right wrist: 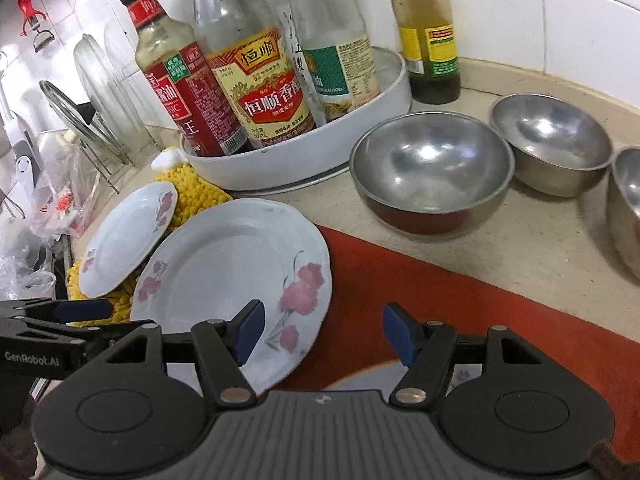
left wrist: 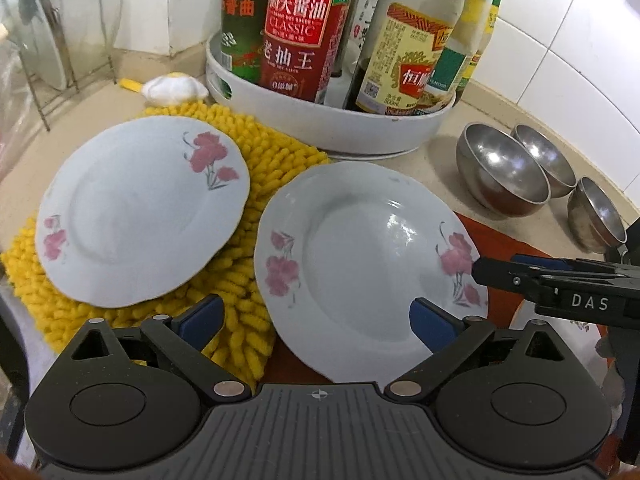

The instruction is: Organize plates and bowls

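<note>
Two white plates with pink flowers lie on the counter. The left plate [left wrist: 140, 212] [right wrist: 128, 236] rests on a yellow mat [left wrist: 248, 300]. The right plate [left wrist: 368, 264] [right wrist: 236, 276] lies partly on the mat and partly on a red cloth [right wrist: 420, 280]. Three steel bowls [left wrist: 502, 168] [right wrist: 432, 168] stand at the right, the nearest with a red outside. My left gripper [left wrist: 316, 324] is open over the near edge of the right plate. My right gripper [right wrist: 324, 332] is open above the red cloth, its left finger over that plate's rim. Another white plate [right wrist: 360, 380] shows partly under it.
A white round tray [left wrist: 320, 120] [right wrist: 304, 152] holds several sauce bottles at the back. A dish rack [left wrist: 44, 52] with lids stands at the far left. A white and yellow sponge [left wrist: 172, 88] lies behind the mat. Tiled wall bounds the counter.
</note>
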### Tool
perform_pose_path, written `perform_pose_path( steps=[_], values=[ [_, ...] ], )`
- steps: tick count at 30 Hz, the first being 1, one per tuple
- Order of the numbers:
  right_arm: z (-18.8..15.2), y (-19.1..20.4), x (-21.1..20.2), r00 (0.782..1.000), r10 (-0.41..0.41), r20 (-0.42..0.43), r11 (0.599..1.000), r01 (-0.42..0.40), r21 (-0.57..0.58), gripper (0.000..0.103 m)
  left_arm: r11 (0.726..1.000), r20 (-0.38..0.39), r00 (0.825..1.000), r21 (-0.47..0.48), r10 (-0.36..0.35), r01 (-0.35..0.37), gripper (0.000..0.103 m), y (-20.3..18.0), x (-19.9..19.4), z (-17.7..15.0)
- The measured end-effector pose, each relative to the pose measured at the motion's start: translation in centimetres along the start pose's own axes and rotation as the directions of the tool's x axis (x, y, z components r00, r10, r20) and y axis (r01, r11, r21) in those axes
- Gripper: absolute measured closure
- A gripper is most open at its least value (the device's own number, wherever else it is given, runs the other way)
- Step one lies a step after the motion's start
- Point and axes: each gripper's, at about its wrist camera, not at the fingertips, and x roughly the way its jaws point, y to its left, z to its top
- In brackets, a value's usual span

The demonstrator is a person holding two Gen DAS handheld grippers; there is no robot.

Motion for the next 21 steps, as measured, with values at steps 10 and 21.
perform_pose_path(
  steps=[10,21],
  values=[
    [0.9,-0.2,2.5,0.999,0.015,-0.035,1.000,-0.015,-0.001,0.042,1.000,-0.019,1.000,-0.004,0.018,-0.018,0.003,0.1,1.9,0.9],
    [1.8,0.3,3.5,0.997,0.068,-0.042,0.997,-0.070,-0.044,0.044,0.999,-0.003,1.000,0.030,0.028,-0.028,0.009,-1.0,2.6,1.5]
  ],
)
